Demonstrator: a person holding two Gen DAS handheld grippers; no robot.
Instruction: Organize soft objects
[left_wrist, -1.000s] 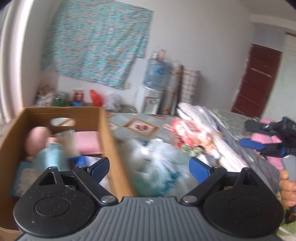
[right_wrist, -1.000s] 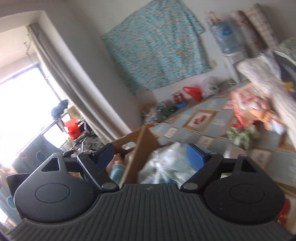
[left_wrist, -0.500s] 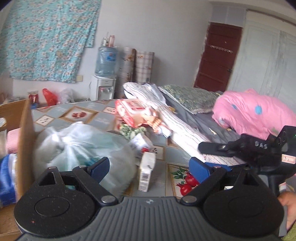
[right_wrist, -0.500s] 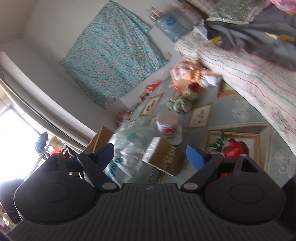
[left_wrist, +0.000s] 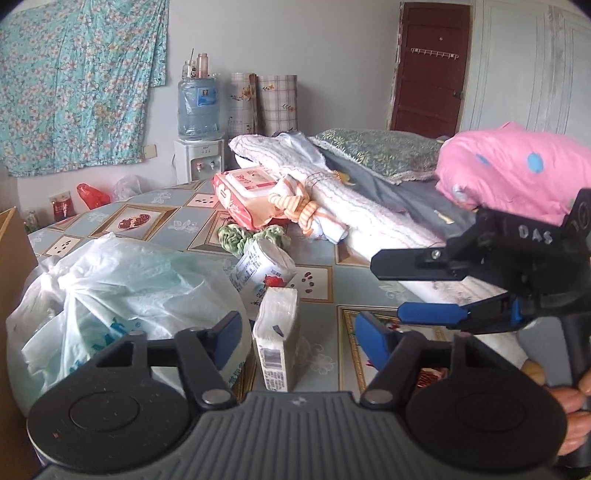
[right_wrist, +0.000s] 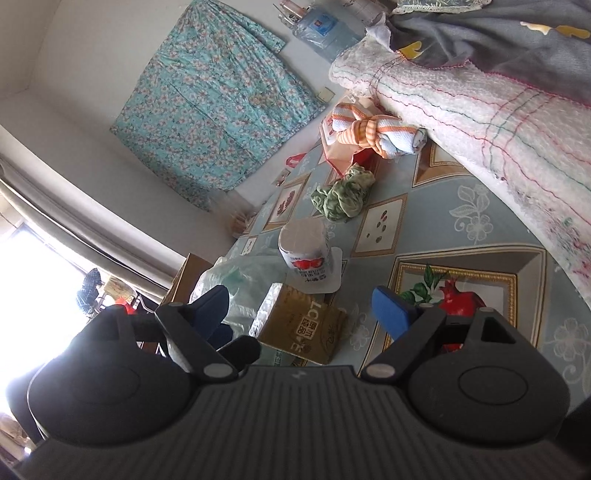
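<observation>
Both grippers over the tissue pack

My left gripper (left_wrist: 297, 330) and right gripper (right_wrist: 301, 308) have fingers spread, empty; the tissue pack (left_wrist: 277, 343) stands on the table (left_wrist: 321, 251) beside the plastic bag (left_wrist: 118, 295).

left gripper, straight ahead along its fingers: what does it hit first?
Most likely the tissue pack, standing on end on the patterned mat. It sits between the open fingers of the left gripper, nearer the left one. The wrapped paper roll lies behind it. Depth is uncertain.

l gripper (left_wrist: 299, 332) open w/ tissue pack (left_wrist: 277, 345) btwn fingers.
</observation>
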